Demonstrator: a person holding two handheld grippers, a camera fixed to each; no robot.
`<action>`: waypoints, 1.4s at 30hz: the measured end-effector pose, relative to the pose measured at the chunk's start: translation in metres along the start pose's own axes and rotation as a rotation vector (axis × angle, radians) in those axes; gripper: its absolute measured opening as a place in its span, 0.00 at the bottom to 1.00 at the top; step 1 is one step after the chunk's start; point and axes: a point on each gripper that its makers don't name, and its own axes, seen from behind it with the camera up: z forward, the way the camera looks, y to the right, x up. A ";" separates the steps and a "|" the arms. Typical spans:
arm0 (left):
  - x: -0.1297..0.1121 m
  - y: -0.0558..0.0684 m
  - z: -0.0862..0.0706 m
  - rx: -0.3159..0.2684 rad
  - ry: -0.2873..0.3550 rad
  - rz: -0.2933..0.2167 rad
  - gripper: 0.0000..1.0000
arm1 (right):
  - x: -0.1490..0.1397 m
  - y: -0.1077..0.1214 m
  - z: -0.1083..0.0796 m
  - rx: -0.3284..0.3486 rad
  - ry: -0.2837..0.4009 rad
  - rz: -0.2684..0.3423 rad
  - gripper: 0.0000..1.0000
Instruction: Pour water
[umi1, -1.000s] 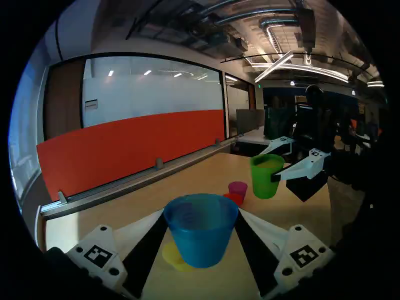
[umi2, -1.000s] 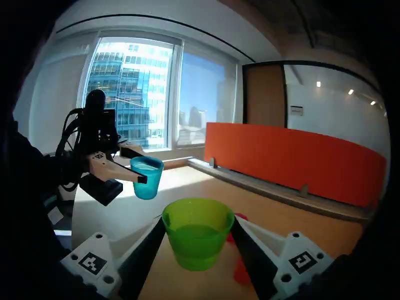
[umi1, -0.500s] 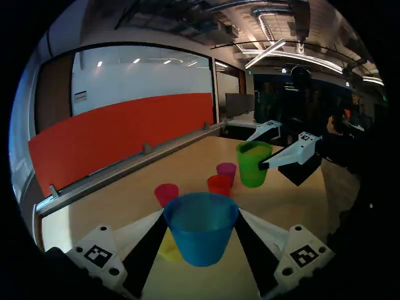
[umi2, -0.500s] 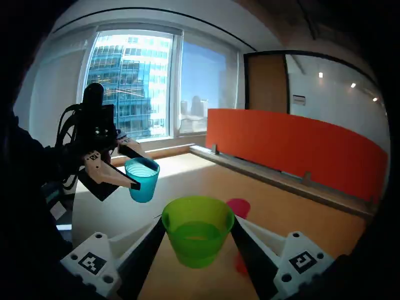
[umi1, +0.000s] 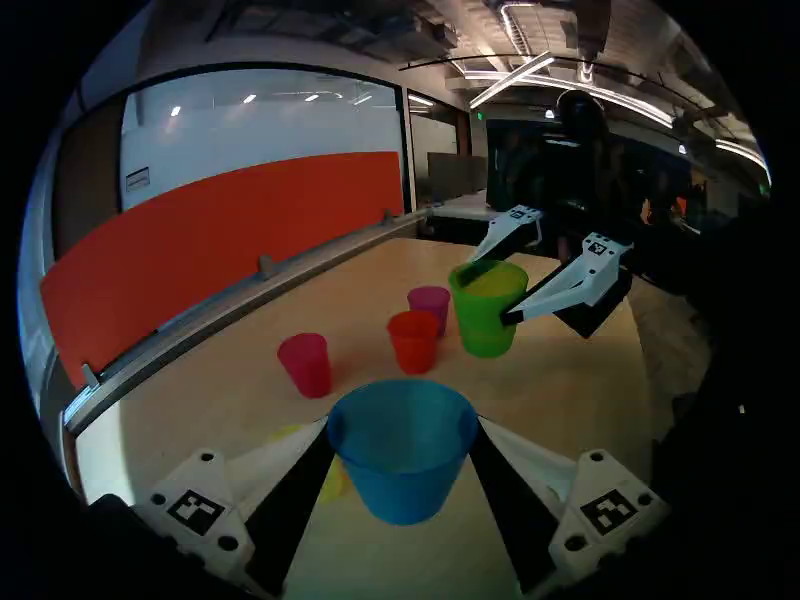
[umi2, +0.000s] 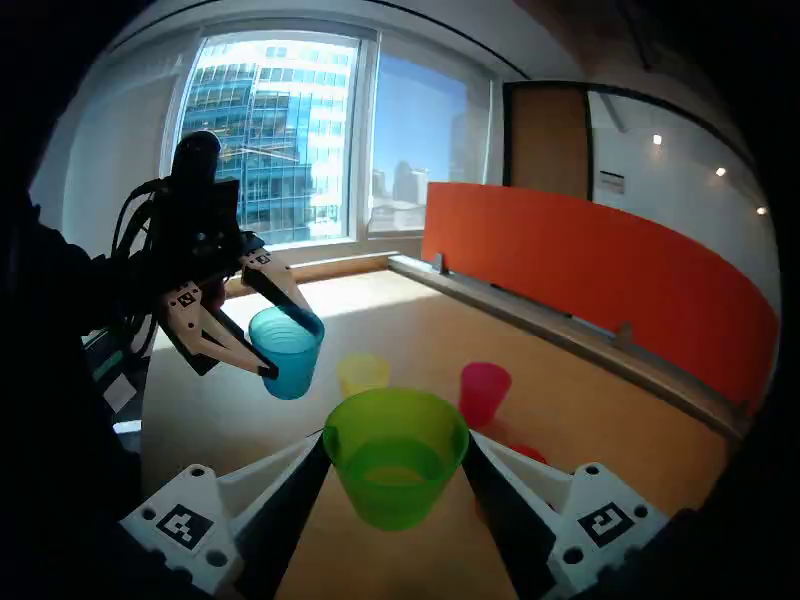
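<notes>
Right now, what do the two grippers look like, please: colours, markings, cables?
The left gripper and right gripper match: white fingers with black inner faces, each bearing a square black-and-white marker. In the right gripper view, the left one's black body carries looping black cables.

A pale wooden table (umi1: 570, 390) carries a small orange-red plastic cup (umi1: 413, 340), a purple plastic cup (umi1: 429, 306) just behind it, a pink plastic cup (umi1: 305, 363) beside it and a yellow plastic cup (umi2: 363, 373) farther off.
</notes>
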 end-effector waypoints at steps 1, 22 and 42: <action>-0.004 0.001 0.001 -0.004 -0.009 0.003 0.88 | -0.002 0.000 0.001 0.000 -0.006 -0.001 0.91; -0.061 0.005 0.023 -0.060 -0.156 0.001 0.88 | -0.036 -0.004 0.024 0.034 -0.102 -0.006 0.91; -0.096 -0.003 0.036 -0.081 -0.233 -0.015 0.88 | -0.066 0.000 0.043 0.052 -0.163 0.007 0.91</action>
